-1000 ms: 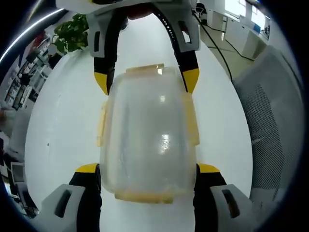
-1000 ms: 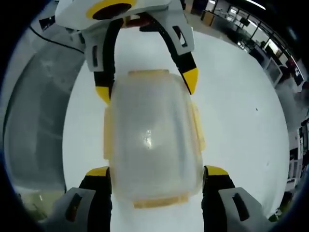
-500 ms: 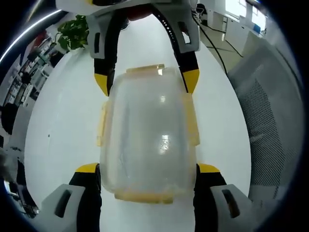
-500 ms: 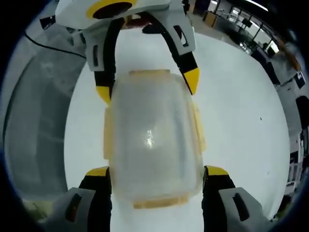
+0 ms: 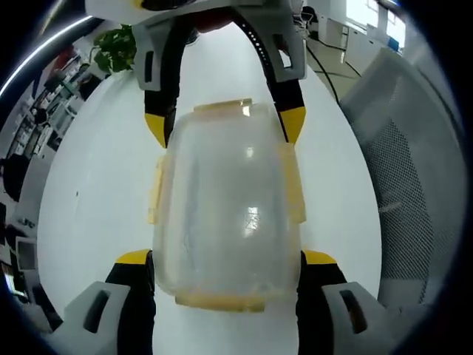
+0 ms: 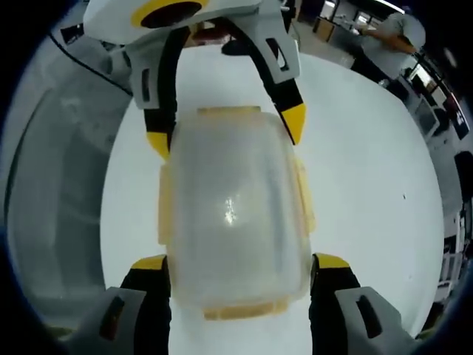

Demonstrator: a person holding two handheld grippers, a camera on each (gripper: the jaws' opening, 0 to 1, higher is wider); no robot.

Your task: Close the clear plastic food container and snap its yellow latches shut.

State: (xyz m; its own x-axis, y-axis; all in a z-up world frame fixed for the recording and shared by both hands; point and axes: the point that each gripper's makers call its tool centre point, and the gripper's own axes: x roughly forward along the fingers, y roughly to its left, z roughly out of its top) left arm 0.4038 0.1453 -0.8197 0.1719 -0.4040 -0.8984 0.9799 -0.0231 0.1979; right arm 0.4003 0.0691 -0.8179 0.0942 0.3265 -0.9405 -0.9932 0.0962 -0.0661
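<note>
On the white bench [image 5: 89,185], between my two hand-held grippers, the clear plastic food container [image 5: 225,214] is sitting with its lid on top, and I am bracketing it from opposite ends. In the left gripper view my left hand-held gripper [image 5: 225,259] is reaching with its jaws spread along the container's two long sides, the yellow tips right against its near corners, while the right hand-held gripper [image 5: 222,126] is coming in from the far end the same way; the right gripper view mirrors this, with the right hand-held gripper [image 6: 240,265] spread around the near end. I cannot tell whether any tip is actually pressing the wall. The yellow latches [image 5: 294,185] are lying along the sides and ends, and whether they are snapped down I cannot say. I am judging the box as light, empty, thin-walled and smooth, so it is likely to skid on the bench or flex if squeezed mid-wall; I am planning to steady it at the stiff rim corners and push on each latch tab, one side braced against the other
</note>
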